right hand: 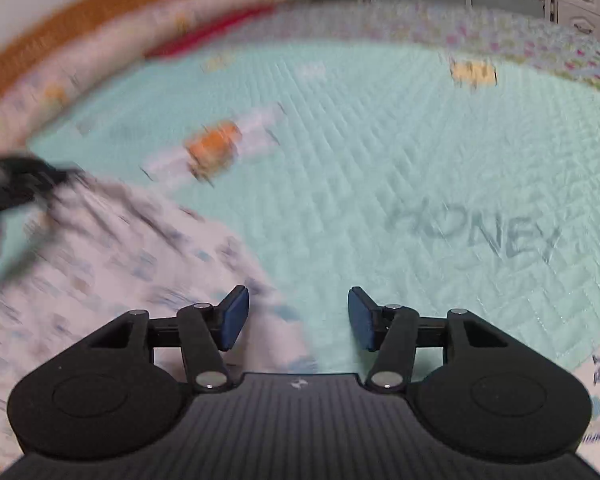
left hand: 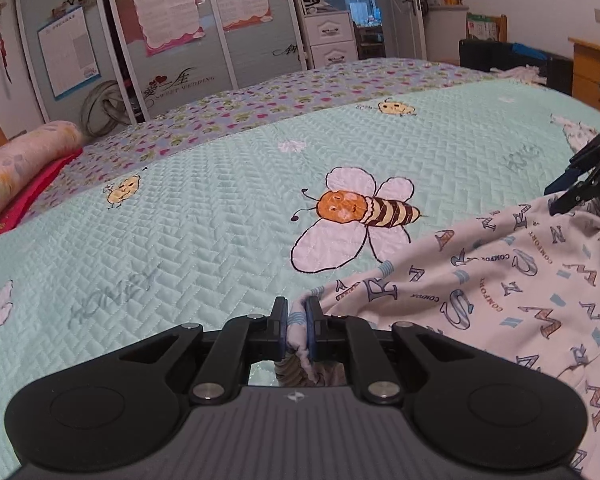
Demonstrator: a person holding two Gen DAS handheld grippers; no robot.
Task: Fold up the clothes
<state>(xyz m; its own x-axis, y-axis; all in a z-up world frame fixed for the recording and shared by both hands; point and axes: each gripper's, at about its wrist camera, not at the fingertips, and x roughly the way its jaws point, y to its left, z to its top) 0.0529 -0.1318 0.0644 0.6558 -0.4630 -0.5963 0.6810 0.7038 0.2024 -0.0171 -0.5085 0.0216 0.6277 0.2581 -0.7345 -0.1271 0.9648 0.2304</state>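
Observation:
A white garment printed with letters (left hand: 500,280) lies on the mint quilted bedspread (left hand: 180,220) at the right. My left gripper (left hand: 297,330) is shut on its striped cuff or hem. My right gripper (right hand: 298,318) is open and empty, above the garment's edge (right hand: 120,264) and the bedspread (right hand: 380,180). The right wrist view is blurred by motion. The right gripper also shows at the right edge of the left wrist view (left hand: 568,196), over the garment. The left gripper shows blurred at the far left of the right wrist view (right hand: 16,184).
A bee picture (left hand: 356,216) is on the bedspread ahead of the left gripper. A pink bolster pillow (left hand: 24,160) lies at the far left. A floral sheet (left hand: 300,92) covers the far side. Wardrobe doors (left hand: 160,40) and drawers (left hand: 332,38) stand behind.

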